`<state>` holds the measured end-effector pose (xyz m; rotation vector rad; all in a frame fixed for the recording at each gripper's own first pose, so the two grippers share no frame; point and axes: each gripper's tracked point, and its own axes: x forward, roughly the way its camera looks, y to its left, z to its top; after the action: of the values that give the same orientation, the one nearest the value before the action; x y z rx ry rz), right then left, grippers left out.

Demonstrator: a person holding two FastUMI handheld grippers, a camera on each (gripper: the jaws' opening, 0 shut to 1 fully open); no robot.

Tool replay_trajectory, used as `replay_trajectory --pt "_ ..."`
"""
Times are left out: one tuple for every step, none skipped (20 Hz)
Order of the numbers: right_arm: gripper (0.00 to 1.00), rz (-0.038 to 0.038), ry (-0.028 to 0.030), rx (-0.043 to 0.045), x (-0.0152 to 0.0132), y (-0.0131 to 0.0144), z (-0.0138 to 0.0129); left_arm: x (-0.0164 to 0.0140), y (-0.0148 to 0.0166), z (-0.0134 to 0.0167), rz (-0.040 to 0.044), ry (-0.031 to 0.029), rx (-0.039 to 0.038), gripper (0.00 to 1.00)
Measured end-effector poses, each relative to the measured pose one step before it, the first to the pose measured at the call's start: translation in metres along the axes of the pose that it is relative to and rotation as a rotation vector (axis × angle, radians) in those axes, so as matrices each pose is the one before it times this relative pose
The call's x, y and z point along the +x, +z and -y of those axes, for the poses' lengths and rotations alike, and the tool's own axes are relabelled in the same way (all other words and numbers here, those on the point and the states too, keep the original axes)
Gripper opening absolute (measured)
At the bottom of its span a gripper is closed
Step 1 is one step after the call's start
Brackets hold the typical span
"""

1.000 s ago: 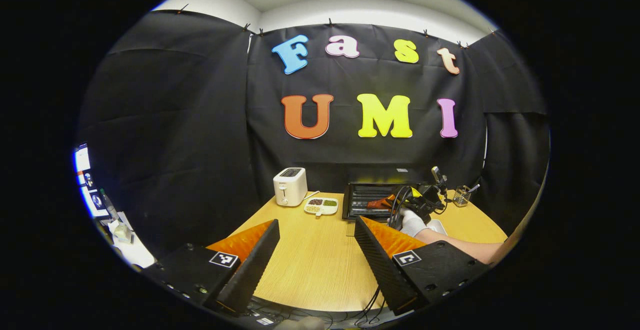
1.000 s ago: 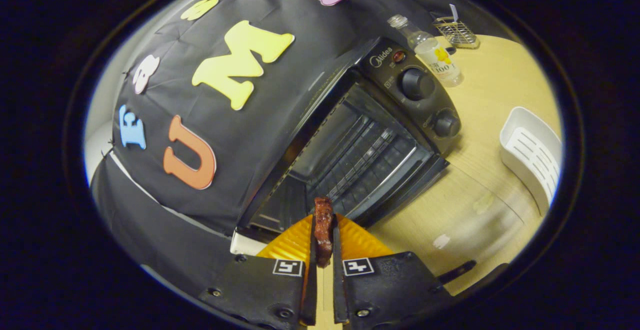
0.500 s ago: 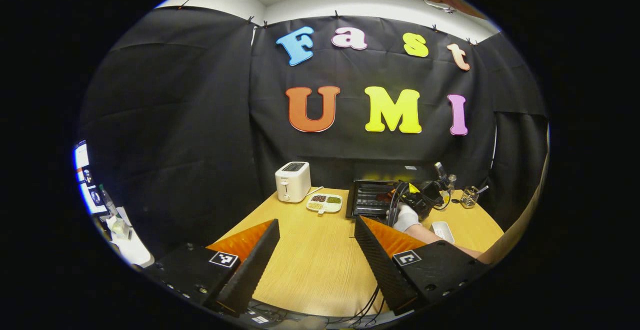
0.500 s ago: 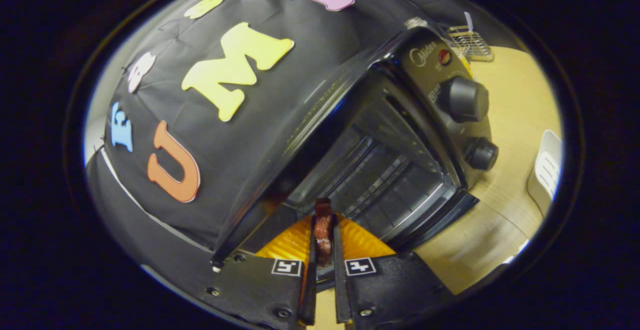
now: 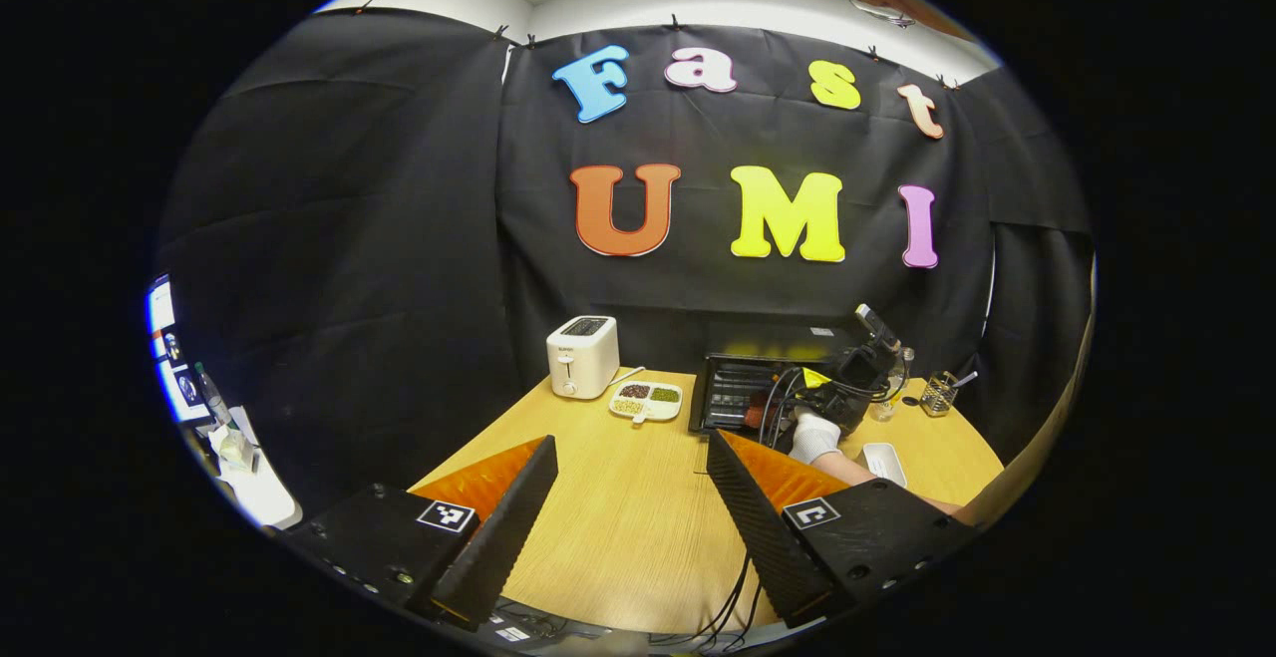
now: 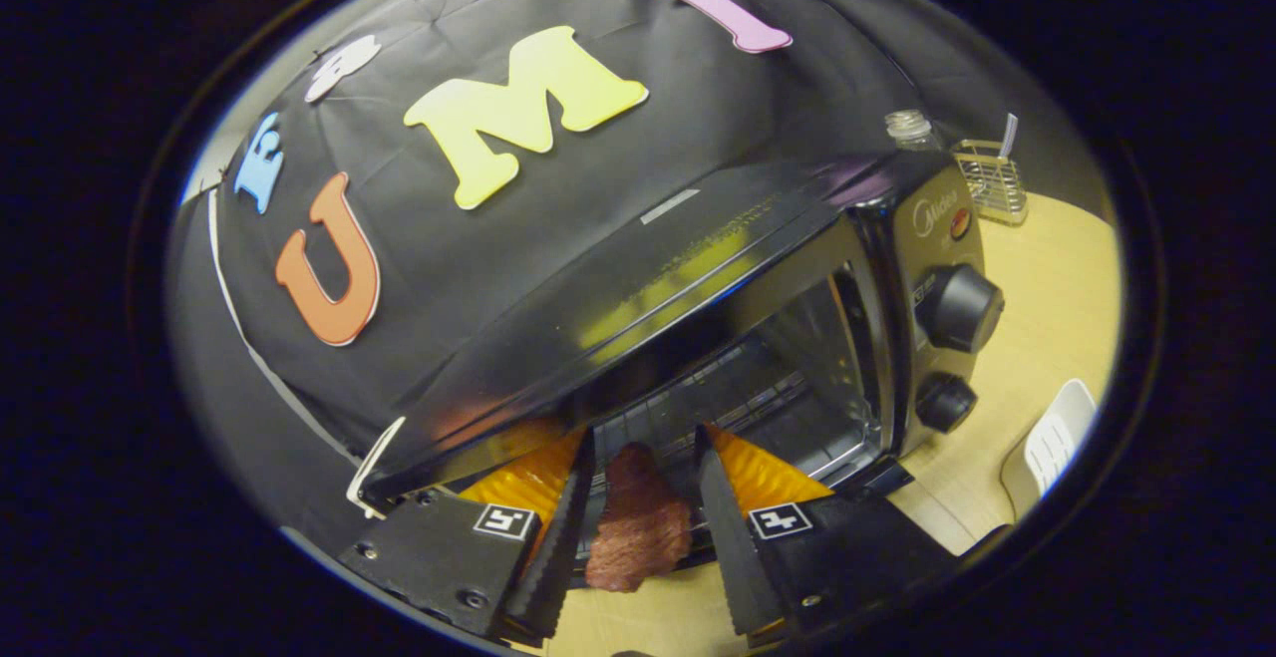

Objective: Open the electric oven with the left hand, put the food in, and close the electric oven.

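The right tongs (image 6: 638, 483) had let go of the food (image 6: 638, 517), so it could rest inside the open oven (image 6: 758, 338). The left tongs (image 5: 628, 497) waited wide apart and empty over the near surface (image 5: 638, 527), out of the way.

Staged demo booth w/ mock kitchen setup.
Black cloth wall (image 5: 379, 238); wood table (image 5: 638, 517) w/ toaster (image 5: 582, 355), electric oven (image 6: 718, 328); monitors (image 5: 164, 338) off to side.

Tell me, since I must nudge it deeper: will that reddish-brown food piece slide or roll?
The food piece looks flat and rough-faced, so it probably will not roll. Lying between the right tool's open fingers at the oven mouth, it may catch on the rack.
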<state>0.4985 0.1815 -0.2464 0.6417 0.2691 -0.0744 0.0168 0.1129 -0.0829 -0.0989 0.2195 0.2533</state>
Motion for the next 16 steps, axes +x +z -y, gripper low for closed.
replay_trajectory --pt "0.65 -0.00254 -0.00381 -0.00332 -0.00414 0.00128 0.00355 0.00049 -0.00119 0.00006 -0.00309 -0.00162 -0.00167 0.96" --pt "0.67 -0.00481 0.00351 0.00182 -0.0049 0.0001 0.00091 -0.0008 -0.00053 0.0015 -0.00131 -0.00456 -0.00245 0.96" --pt "0.68 -0.00515 0.00778 -0.00048 -0.00746 0.0002 0.00001 -0.00093 0.00105 0.00127 0.00786 -0.00561 0.00032 0.96" --pt "0.69 -0.00749 0.00766 -0.00759 -0.00863 0.00045 -0.00093 -0.00145 0.00167 0.00049 0.00694 -0.00376 0.00685 0.96" --pt "0.69 -0.00657 0.01002 -0.02288 -0.01272 0.00093 -0.00087 -0.00048 0.00022 -0.00206 0.00281 -0.00219 0.00841 0.96" --pt "0.75 -0.00294 0.00887 -0.02477 -0.01497 0.00166 -0.00131 -0.00138 -0.00025 0.0001 0.00053 -0.00464 0.00117 0.96" --pt "0.73 0.00625 0.01086 -0.02354 -0.01661 0.00555 -0.00222 -0.00256 0.00121 0.0006 0.00386 -0.0089 -0.00361 0.96" --pt "0.75 0.00616 0.0149 -0.02844 -0.01862 0.00638 -0.00274 -0.00277 0.00165 0.00057 0.00538 -0.005 0.00091 0.96" --pt "0.8 0.008 0.01949 -0.03285 -0.01973 0.0093 -0.00426 -0.003 0.00256 -0.0007 0.00989 -0.00651 0.00568 0.96" --pt "0.86 0.01509 0.01741 -0.03661 -0.02039 0.00938 -0.00364 -0.00442 0.00237 -0.00053 0.01045 -0.00504 0.00895 0.96" --pt "0.9 0.01432 0.0139 -0.04214 -0.02186 0.01252 -0.00238 -0.00527 0.00122 -0.00148 0.007 -0.00422 0.00573 0.96" --pt "0.95 0.0134 0.0165 -0.04136 -0.02081 0.0102 -0.00331 -0.00589 0.00027 0.00009 0.01 -0.00589 0.00303 0.96" --pt "0.97 0.00868 0.01348 -0.03801 -0.02074 0.01089 -0.00235 -0.00606 0.00023 -0.00046 0.00541 -0.00308 -0.00029 0.96" --pt "0.96 0.01186 0.01709 -0.0508 -0.02034 0.01054 -0.00246 -0.00608 0.00067 -0.00085 0.00793 -0.00018 0.0007 0.96" --pt "0.97 0.00855 0.00577 -0.0485 -0.01994 0.01156 0.0004 -0.00661 0.00152 -0.00141 0.00818 -0.00243 -0.00138 0.96" --pt "0.97 0.01193 0.00682 -0.05175 -0.01959 0.00936 0.00186 -0.00598 0.00061 -0.00042 0.01083 -0.00084 -0.00344 0.96"
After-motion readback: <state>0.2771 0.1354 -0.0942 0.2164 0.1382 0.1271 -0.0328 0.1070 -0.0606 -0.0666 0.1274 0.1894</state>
